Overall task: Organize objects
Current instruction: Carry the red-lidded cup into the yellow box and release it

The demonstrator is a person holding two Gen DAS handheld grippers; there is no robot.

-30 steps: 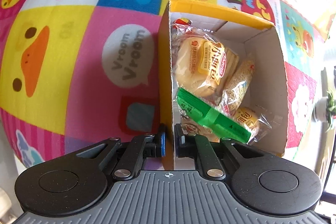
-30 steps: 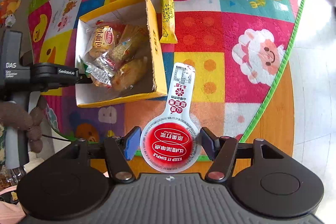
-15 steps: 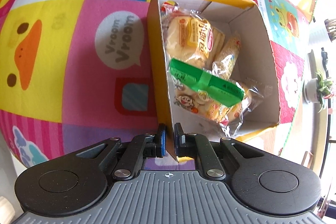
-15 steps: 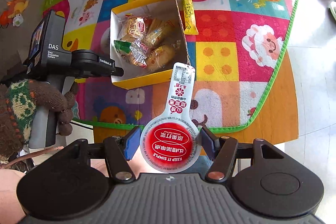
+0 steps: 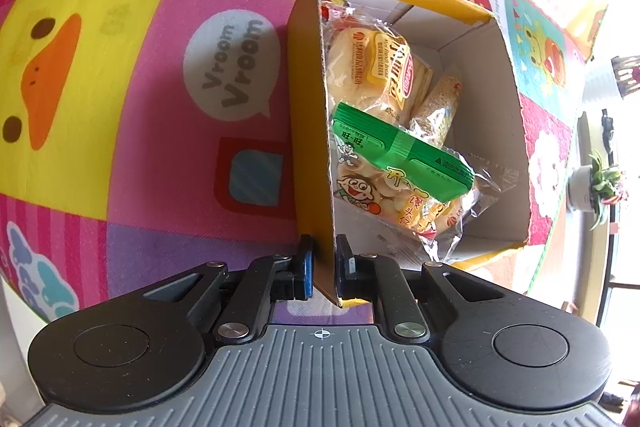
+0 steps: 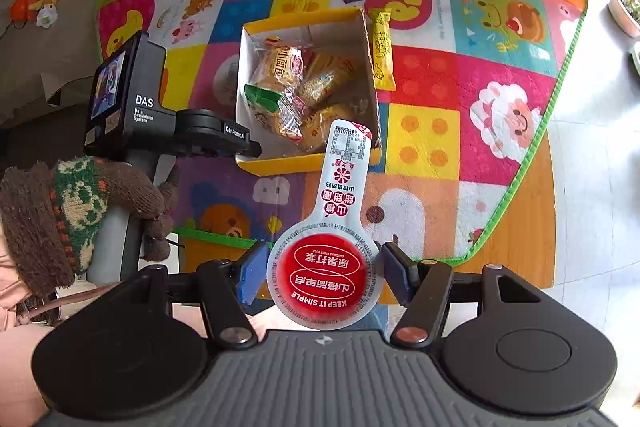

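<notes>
The left gripper (image 5: pixel 323 269) pinches the box (image 5: pixel 310 131) wall to steady it on the mat (image 6: pixel 424 131); the right gripper (image 6: pixel 320 277) clasps a red-lidded snack cup (image 6: pixel 326 277) for loading.

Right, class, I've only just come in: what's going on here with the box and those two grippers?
A person is tidying snacks into a yellow cardboard box on a colourful play mat. The left gripper is shut on the box's side wall, steadying it. The right gripper holds a round red-lidded snack cup above the mat, near the box. Several wrapped breads and a green packet already lie inside. A yellow snack bar lies outside, against the box's far wall.
</notes>
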